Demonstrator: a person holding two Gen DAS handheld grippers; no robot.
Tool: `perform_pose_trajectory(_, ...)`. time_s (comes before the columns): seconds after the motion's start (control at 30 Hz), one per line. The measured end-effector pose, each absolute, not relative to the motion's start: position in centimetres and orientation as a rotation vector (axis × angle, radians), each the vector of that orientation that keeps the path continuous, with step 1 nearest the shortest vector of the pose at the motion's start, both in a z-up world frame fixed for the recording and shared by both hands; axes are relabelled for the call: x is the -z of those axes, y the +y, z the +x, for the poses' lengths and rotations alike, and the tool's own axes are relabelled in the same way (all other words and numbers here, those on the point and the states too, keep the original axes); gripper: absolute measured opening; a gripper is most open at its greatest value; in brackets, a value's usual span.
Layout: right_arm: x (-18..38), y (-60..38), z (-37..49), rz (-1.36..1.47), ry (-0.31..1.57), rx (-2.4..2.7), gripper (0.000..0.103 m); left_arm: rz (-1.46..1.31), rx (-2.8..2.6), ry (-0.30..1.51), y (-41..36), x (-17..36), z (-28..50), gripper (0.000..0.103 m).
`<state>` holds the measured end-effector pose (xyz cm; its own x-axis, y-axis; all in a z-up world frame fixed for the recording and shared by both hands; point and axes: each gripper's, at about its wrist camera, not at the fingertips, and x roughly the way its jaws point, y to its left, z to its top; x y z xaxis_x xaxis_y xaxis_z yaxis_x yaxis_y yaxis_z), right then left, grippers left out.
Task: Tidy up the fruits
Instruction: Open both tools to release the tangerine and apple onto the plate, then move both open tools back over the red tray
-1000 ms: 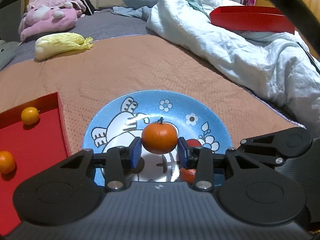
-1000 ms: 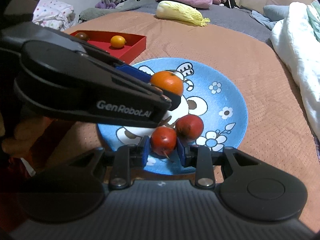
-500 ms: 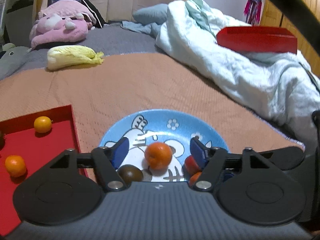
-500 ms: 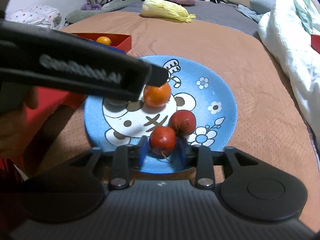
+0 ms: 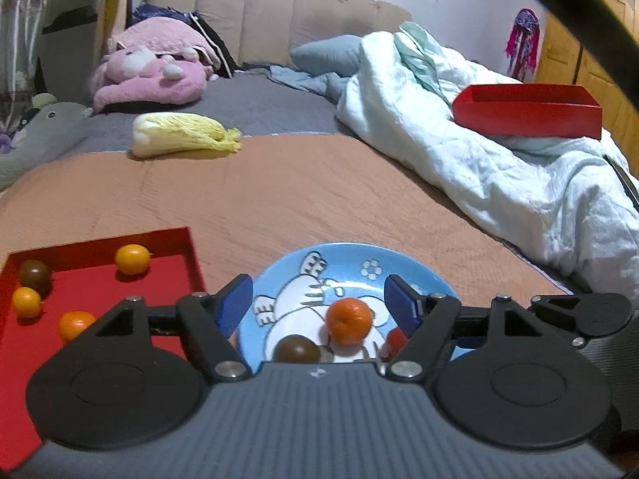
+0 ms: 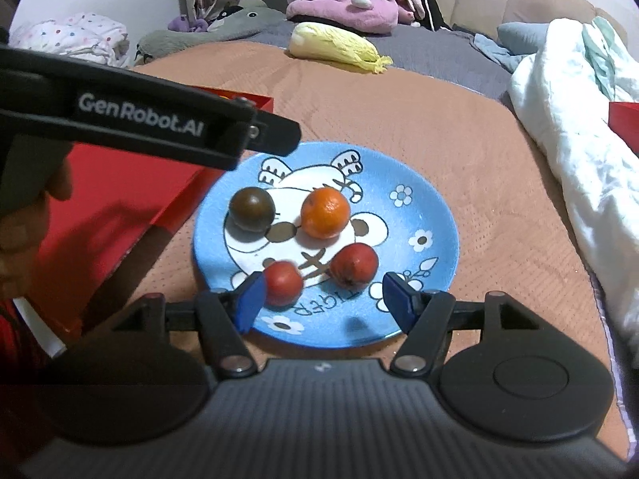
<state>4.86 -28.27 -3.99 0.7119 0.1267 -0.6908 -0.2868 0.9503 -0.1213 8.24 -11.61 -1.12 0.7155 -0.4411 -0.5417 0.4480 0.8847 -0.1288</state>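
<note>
A blue cartoon plate point(image 6: 437, 215) on the orange-brown bedspread bears an orange point(image 6: 325, 213), a dark brown fruit point(image 6: 252, 209) and two red fruits point(image 6: 282, 282) point(image 6: 353, 265). My right gripper point(image 6: 324, 299) hovers at the plate's near edge. Its jaws are opening, and the nearer red fruit rests on the plate just inside the left fingertip. My left gripper point(image 5: 319, 299) is open and empty, raised behind the plate point(image 5: 399, 267), with the orange point(image 5: 348, 320) lying below it. A red tray point(image 5: 120, 299) to the left holds several small orange fruits and a dark one point(image 5: 35, 276).
A napa cabbage point(image 5: 183, 135) lies farther up the bed, with a pink plush toy point(image 5: 151, 76) behind it. A rumpled white duvet point(image 5: 479, 167) fills the right side and carries a second red tray point(image 5: 527, 109). A person's hand point(image 6: 24, 215) holds the left gripper's handle.
The left gripper opened, dropped the orange onto the plate, then drew back and up. The right gripper opened off the red fruit, which now lies on the plate.
</note>
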Motion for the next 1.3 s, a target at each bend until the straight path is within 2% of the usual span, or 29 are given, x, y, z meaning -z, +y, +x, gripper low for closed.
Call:
perform_pose_trajectory(0.57, 1.5, -26.8, 4.8, -0.204, 0.690, -0.261, 0.067, -0.025, 0.341, 0.585, -7.1, -0.7, 7.1, 0.077)
perform_pose_trajectory(0.73, 0.6, -25.9, 4.8, -0.208, 0.659, -0.287, 0.067, -0.062, 0.244, 0.600, -4.6, -1.0, 7.6, 0.079)
perform_pose_trajectory(0.8, 0.3, -25.4, 4.8, -0.209, 0.651, -0.301, 0.067, -0.066, 0.199, 0.607, -3.7, -1.0, 7.7, 0.084)
perform_pose_trajectory(1.3, -0.2, -20.9, 5.2, -0.239, 0.632, -0.415, 0.067, -0.073, 0.004, 0.656, 1.1, -0.6, 8.4, 0.084)
